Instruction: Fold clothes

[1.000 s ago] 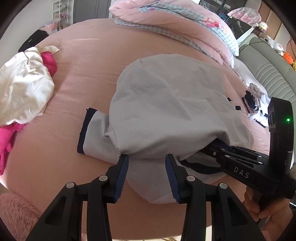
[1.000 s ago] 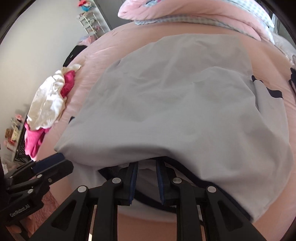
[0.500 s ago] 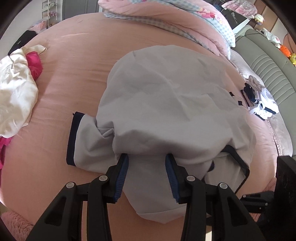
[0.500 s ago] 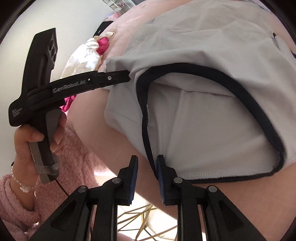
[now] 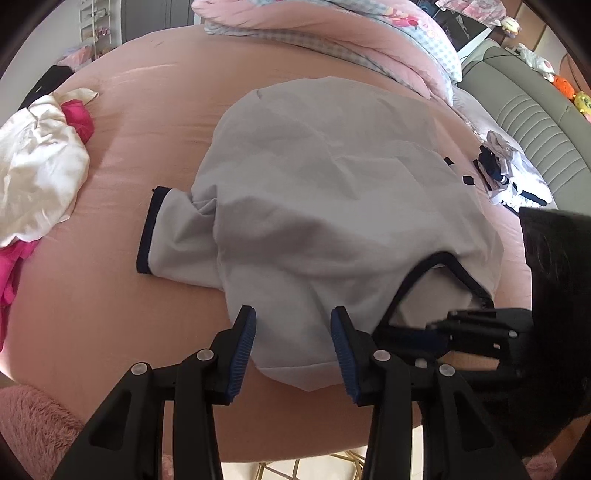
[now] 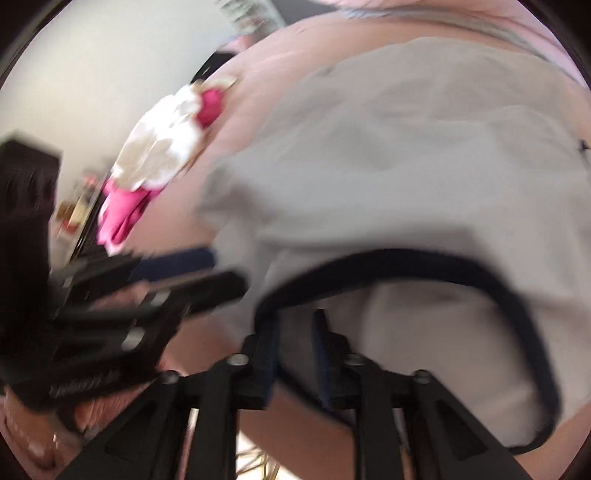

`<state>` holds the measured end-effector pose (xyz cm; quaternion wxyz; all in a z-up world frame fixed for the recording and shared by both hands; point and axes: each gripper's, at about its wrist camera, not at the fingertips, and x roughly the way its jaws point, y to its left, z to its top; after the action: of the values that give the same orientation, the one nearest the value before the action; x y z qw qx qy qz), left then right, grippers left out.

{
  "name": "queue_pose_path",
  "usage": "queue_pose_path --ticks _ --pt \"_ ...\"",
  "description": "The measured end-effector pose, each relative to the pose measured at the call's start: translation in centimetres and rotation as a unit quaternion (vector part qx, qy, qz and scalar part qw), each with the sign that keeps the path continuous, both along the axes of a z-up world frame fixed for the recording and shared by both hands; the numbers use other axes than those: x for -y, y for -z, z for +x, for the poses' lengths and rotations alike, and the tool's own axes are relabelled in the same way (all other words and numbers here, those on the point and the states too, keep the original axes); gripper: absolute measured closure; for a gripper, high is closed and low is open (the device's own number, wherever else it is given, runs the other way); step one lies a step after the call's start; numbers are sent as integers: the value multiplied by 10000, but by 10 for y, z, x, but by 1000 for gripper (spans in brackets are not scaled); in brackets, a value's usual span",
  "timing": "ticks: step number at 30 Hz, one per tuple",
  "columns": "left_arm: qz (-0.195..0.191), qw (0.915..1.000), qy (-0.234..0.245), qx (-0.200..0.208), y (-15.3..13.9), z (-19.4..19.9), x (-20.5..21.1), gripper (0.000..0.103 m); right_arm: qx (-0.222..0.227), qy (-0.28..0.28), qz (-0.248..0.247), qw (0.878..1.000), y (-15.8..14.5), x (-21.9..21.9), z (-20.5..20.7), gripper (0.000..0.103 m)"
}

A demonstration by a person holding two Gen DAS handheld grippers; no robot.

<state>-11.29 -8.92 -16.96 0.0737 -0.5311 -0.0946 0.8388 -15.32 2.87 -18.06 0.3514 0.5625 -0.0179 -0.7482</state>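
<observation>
Left wrist view: your grey shirt [image 5: 332, 206] lies on the pink bed [image 5: 155, 122], close to the near edge.

Your left gripper [image 5: 293, 345] has its fingers [image 5: 245, 343] open, with a fold of the shirt's near edge lying loose between them, and you cannot see the blue pads pressing it. One sleeve with a dark cuff [image 5: 147, 230] sticks out to the left. Your right gripper [image 6: 295, 350] sits at the dark neck band [image 6: 406, 258]; its fingers have just been closing and stand close together with grey cloth between them, but the right wrist view is blurred, so you cannot tell if they pinch it. A white and pink clothes pile [image 5: 37, 166] lies far left on the bed. A folded quilt [image 5: 332, 33] lies at the far side.
</observation>
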Motion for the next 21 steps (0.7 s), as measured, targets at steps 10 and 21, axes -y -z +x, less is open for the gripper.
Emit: queue_pose_path --ticks 10,21 --pt "501 9977 445 -17 -5 13 -19 64 119 102 -26 9999 -6 -61 50 85" --pt "-506 9979 406 -60 15 26 -66 79 -534 2122 991 9707 -15 -168 45 75"
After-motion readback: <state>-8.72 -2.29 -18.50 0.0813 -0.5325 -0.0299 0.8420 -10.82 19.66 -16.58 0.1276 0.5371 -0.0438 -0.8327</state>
